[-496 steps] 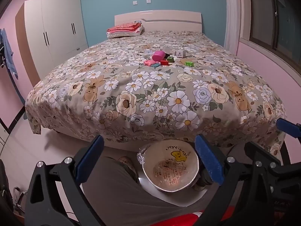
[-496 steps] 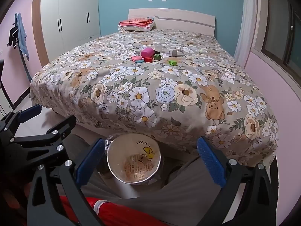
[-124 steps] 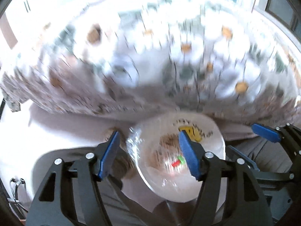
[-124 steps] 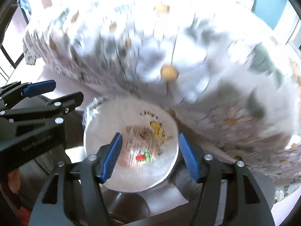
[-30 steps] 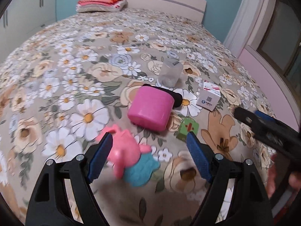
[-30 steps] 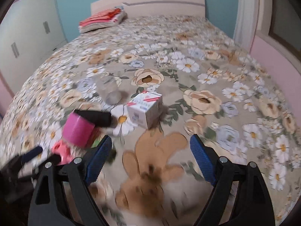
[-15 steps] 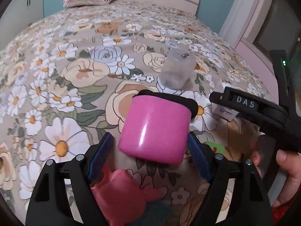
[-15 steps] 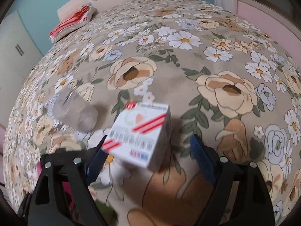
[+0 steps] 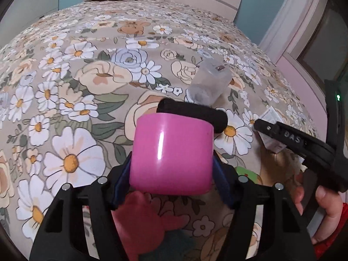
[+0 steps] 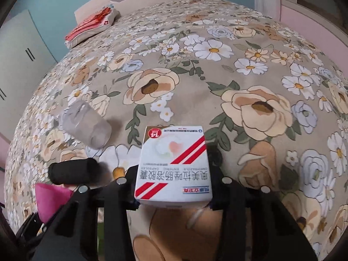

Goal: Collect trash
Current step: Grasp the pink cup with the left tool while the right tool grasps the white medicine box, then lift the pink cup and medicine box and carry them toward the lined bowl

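Fingers (image 9: 121,180) closing on pink cup (image 9: 171,154) over the flowered bedspread (image 9: 87,69)

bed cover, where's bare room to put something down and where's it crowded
Free: the wide bedspread stretch left of the pink cup, and the stretch right of the white box. Crowded: around the cup, black roll and clear cup.

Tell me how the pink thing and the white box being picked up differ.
The pink cup is round, glossy and plain; the medicine box is flat-sided, white, with red stripes and printed text. The cup sits between the closing left tool; the box between the closing right tool. The cup fills a wider jaw gap than the box. Both lie on the floral bedspread.
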Demonstrator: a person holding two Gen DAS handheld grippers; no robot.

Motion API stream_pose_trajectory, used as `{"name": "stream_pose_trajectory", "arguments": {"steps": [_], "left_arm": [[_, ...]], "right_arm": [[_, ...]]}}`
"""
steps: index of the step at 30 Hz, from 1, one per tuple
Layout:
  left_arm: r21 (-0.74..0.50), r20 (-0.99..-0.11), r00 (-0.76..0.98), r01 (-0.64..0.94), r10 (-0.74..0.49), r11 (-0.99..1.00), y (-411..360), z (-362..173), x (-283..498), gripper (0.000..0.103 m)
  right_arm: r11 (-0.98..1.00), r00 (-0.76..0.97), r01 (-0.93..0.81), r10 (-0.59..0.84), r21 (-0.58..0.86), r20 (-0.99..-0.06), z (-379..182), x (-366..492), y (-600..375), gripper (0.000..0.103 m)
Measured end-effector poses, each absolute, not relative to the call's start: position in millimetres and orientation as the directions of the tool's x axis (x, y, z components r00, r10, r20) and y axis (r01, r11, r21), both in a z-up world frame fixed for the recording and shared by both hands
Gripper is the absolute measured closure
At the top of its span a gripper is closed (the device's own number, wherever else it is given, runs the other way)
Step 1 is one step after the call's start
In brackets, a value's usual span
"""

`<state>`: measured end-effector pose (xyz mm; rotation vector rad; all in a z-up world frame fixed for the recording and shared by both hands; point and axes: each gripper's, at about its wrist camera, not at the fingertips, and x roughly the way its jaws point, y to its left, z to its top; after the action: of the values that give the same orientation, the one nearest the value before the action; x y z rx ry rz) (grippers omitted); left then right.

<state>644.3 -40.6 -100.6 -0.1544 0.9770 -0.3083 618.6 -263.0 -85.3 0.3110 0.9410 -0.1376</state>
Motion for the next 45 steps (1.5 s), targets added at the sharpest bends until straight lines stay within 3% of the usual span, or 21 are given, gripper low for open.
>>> {"name": "stream_pose_trajectory", "arguments": {"steps": [20, 35, 45], "left_arm": [[-0.200, -0.687, 0.663, 0.220, -0.297, 0.955, -36.4, 30.6, 552.2, 0.036], [-0.159, -0.562, 0.787, 0.202, -0.257, 0.966, -17.4, 140.9, 420.3, 0.036], [-0.124, -0.504, 0.834, 0.190, -0.227, 0.974, -3.1, 183.0, 322.2, 0.036]], "right_arm": [[0.977, 0.722, 0.126, 0.028, 0.171, -0.691, 45.0, 519.4, -246.9, 0.058], [0.994, 0.823, 0.010, 0.053, 0.108, -0.566, 146.1, 398.5, -206.6, 0.058], [0.995, 0.861, -0.058, 0.090, 0.078, -0.501, 182.8, 304.4, -183.0, 0.058]]}}
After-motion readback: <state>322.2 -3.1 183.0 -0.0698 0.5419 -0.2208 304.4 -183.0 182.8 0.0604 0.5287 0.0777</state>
